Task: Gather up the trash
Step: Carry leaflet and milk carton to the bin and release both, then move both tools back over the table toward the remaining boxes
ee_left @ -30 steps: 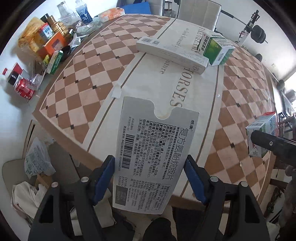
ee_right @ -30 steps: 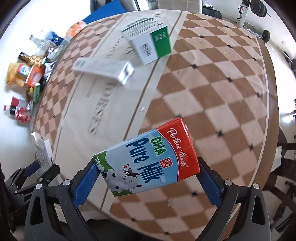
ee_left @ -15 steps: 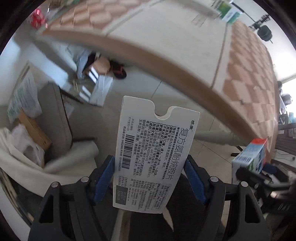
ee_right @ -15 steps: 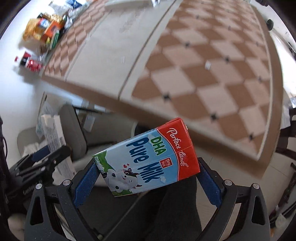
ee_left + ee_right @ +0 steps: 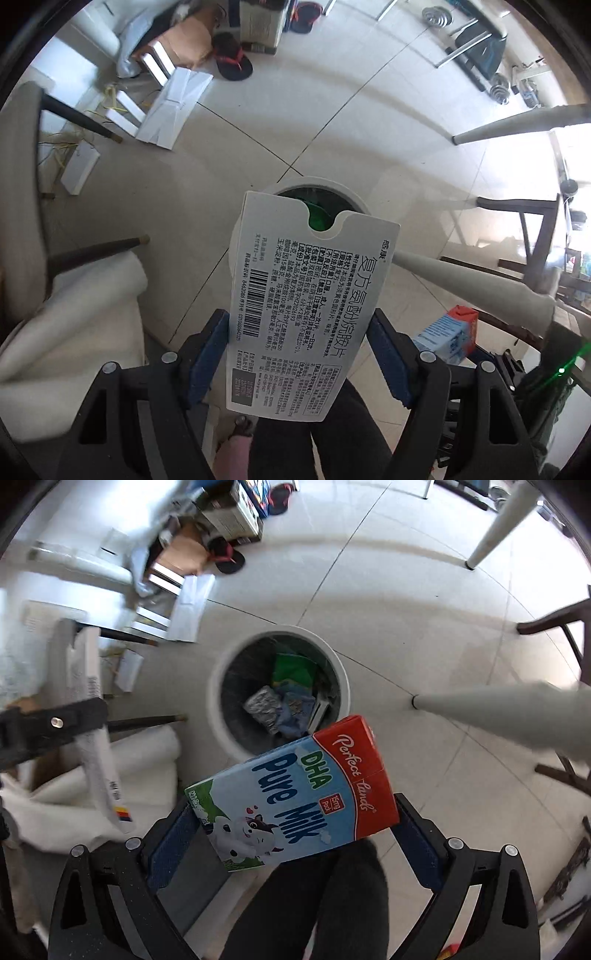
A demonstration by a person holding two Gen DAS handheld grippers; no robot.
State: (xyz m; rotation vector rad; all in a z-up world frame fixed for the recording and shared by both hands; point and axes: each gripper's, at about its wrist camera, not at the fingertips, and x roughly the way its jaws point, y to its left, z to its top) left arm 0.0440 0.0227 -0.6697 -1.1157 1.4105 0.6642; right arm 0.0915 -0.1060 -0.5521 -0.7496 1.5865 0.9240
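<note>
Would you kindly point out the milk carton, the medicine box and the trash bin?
milk carton (image 5: 295,794): right wrist view, blue front face.
medicine box (image 5: 306,295): left wrist view, printed panel.
trash bin (image 5: 341,672): right wrist view, white rim.

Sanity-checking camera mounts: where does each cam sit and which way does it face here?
Left wrist: on the left gripper, facing steeply down at the tiled floor; holds the medicine box above the trash bin; dark trouser legs show below.
Right wrist: on the right gripper, also facing down; holds the milk carton; legs show.
Shared: bin, floor, slippers, each other's load.
</note>
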